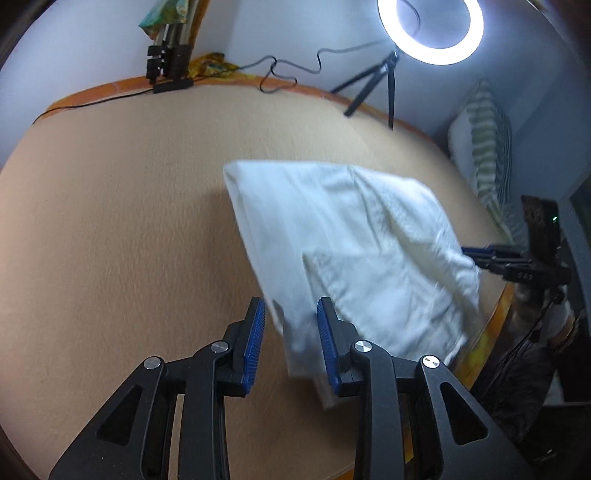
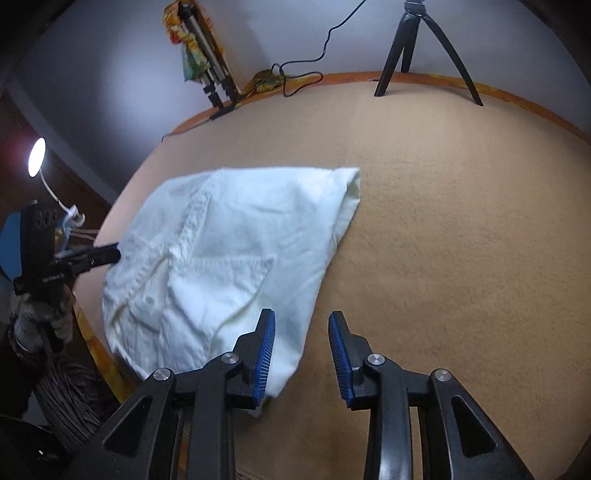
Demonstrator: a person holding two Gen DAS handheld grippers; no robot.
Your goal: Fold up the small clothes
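A white garment (image 1: 354, 243) lies partly folded on the tan felt table (image 1: 110, 221); a pocket seam shows on its top layer. My left gripper (image 1: 291, 325) is open, its blue-padded jaws standing on either side of the garment's near corner, not closed on it. In the right wrist view the same garment (image 2: 229, 251) lies to the left. My right gripper (image 2: 303, 343) is open, its left pad over the garment's near edge, the right pad over bare felt. Each gripper shows in the other's view at the garment's far side: the right one (image 1: 476, 258), the left one (image 2: 107, 254).
A lit ring light (image 1: 430, 27) on a black tripod (image 2: 417, 51) stands at the table's far edge with a trailing cable (image 1: 280, 72). A second folded tripod (image 1: 170, 62) leans at the back. A striped pillow (image 1: 484, 155) lies off the right edge. A small lamp (image 2: 37, 157) glows at left.
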